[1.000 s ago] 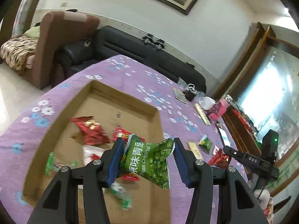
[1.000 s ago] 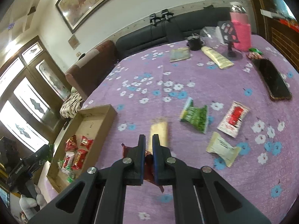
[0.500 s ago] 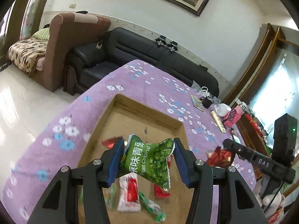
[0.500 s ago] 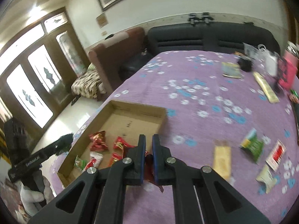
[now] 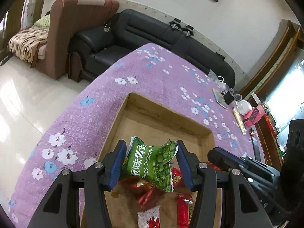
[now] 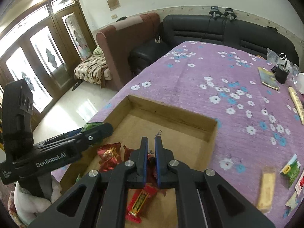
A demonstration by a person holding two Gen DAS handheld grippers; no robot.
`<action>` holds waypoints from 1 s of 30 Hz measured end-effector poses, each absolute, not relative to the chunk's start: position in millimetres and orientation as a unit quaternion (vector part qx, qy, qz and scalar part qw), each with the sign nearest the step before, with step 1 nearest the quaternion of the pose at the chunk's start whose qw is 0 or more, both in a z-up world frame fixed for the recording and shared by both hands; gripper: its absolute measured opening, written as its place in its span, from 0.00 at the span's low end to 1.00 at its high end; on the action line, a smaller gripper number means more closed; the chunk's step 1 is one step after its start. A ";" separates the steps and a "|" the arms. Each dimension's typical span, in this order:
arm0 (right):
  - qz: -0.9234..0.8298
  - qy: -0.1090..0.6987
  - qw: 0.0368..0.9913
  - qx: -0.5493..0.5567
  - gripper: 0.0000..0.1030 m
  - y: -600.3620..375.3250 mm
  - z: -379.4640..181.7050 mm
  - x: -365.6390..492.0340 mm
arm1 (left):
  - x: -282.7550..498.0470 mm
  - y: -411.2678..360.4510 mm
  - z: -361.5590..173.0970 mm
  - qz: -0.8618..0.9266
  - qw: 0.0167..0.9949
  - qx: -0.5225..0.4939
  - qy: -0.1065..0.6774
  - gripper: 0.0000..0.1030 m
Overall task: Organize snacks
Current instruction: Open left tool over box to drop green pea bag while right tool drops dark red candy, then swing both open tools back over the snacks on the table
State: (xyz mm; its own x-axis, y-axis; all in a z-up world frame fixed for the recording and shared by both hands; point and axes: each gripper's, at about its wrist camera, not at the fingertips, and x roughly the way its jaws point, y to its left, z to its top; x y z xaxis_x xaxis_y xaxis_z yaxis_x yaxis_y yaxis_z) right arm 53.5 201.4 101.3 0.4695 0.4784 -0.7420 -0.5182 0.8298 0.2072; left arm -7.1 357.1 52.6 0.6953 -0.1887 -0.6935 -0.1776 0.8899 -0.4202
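Two grippers over the cardboard box [image 6: 171, 117] at once! Left gripper [image 5: 151, 162], jaws pinching the green pea packet [image 5: 152, 163] by its sides, hanging above the box's near end. Right gripper [image 6: 151, 158], jaws pressed together on a dark red wrapper [image 6: 152, 161]. Below both jaws, red snack packets [image 6: 109, 155] crowd the box floor, and a white-and-red one [image 5: 150, 217] too. Right of the right jaws, out on the purple flowered surface [image 6: 228, 76], a tan bar [image 6: 266, 188] and a green packet [image 6: 290, 171] lie loose. Beyond the surface, a black sofa [image 5: 152, 32].
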 end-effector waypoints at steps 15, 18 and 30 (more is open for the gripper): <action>0.279 0.395 0.875 -0.009 0.32 187.8 109.5 53.9 | -29.4 354.7 81.6 -0.010 0.909 -0.248 0.334 0.70; 0.273 0.388 0.880 -0.003 0.32 169.7 120.5 45.1 | -48.1 345.3 103.1 -0.004 0.920 -0.240 0.309 0.89; 0.269 0.363 0.884 0.117 0.38 10.8 220.4 -28.8 | -141.0 285.8 210.7 -0.163 0.932 -0.253 0.205 0.93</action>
State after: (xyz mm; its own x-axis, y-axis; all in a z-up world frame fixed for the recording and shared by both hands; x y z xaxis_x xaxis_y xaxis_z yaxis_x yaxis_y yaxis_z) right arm -28.8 10.8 220.4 0.5912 0.5612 -0.5793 -0.3919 0.8276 0.4018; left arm -141.0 285.8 210.7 0.8634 -0.4066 -0.2987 0.1997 0.8191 -0.5378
